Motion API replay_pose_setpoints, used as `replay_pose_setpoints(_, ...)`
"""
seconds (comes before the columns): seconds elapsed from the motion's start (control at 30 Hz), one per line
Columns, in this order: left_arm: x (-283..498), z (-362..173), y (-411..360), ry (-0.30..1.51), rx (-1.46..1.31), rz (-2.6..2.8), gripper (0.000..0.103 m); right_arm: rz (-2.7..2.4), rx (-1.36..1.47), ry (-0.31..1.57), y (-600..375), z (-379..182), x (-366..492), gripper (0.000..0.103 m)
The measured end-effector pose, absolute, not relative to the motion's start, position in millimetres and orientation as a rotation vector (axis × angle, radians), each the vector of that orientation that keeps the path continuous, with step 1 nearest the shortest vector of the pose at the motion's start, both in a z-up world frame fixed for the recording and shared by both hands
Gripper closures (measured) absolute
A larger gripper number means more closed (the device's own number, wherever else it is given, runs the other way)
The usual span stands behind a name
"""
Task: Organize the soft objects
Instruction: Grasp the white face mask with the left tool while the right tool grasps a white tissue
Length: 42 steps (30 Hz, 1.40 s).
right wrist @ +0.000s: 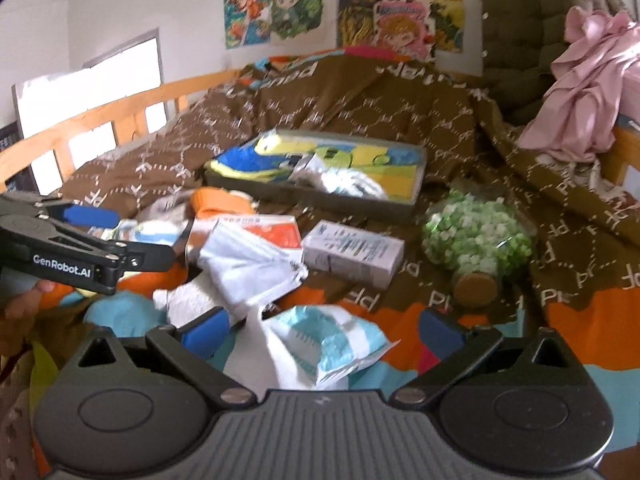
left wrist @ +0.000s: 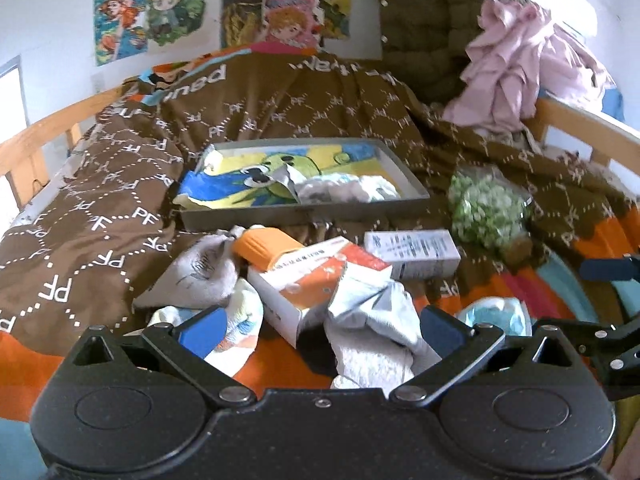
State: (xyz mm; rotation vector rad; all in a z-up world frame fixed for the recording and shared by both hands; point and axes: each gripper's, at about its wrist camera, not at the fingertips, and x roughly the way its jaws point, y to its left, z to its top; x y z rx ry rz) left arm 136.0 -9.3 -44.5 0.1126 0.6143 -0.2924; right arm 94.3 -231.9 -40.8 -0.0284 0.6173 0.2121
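1. A bed with a wooden rail fills both views, covered by a brown quilt printed with white "PF" lettering; the near part of the cover is orange and light blue.
2. At the far right a dark green padded jacket leans against the wall, with a heap of pink cloth just beside it on the right.
3. Cartoon posters hang on the far wall.
4. A grey tray lies mid-bed, holding a yellow and blue cartoon cloth and a crumpled white item at its right.
5. Right of the tray sits a clear bag of green and white bits.
6. Near the tray: an orange and white box, a grey-white box to its right, and a grey sock to its left.
7. The left gripper is spread wide, its blue pads on either side of a crumpled white sock without pinching it; a pale patterned sock lies by the left pad.
8. The right gripper is spread too, straddling a white and teal packet on the near bed; nothing is pinched.
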Motion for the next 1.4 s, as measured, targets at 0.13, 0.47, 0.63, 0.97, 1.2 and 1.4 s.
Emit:
replay_pose_setpoints(0.13, 141.4, -49.6, -15.1, 0.626, 0.164, -0.335, 0.001, 0.242, -0.035, 0.646, -230.9, -45.3, 98.4, 0.0)
replay_pose_setpoints(0.47, 159.6, -58.8, -27.1, 0.642, 0.285, -0.455, 0.001, 0.368, -0.07, 0.709, -217.2, -57.3, 108.0, 0.015)
replay_pose_setpoints(0.63, 178.1, -65.1, -32.2, 0.668, 0.315, -0.507, 0.006, 0.397, -0.08, 0.756, -210.8, -67.2, 115.4, 0.029)
replay_pose_setpoints(0.97, 203.6, -78.3, -41.5, 0.728, 0.361, -0.589, 0.025, 0.416, -0.124, 0.774, -202.6, -74.3, 119.2, 0.051)
replay_pose_setpoints(1.2, 207.7, -76.1, -43.4, 0.734, 0.356, -0.598, 0.06, 0.395, -0.129, 0.799, -202.4, -80.5, 123.9, 0.077)
replay_pose_setpoints(1.4, 208.2, -79.3, -45.2, 0.788, 0.355, -0.574, 0.08, 0.394, -0.125, 0.806, -203.6, -81.8, 125.7, 0.093)
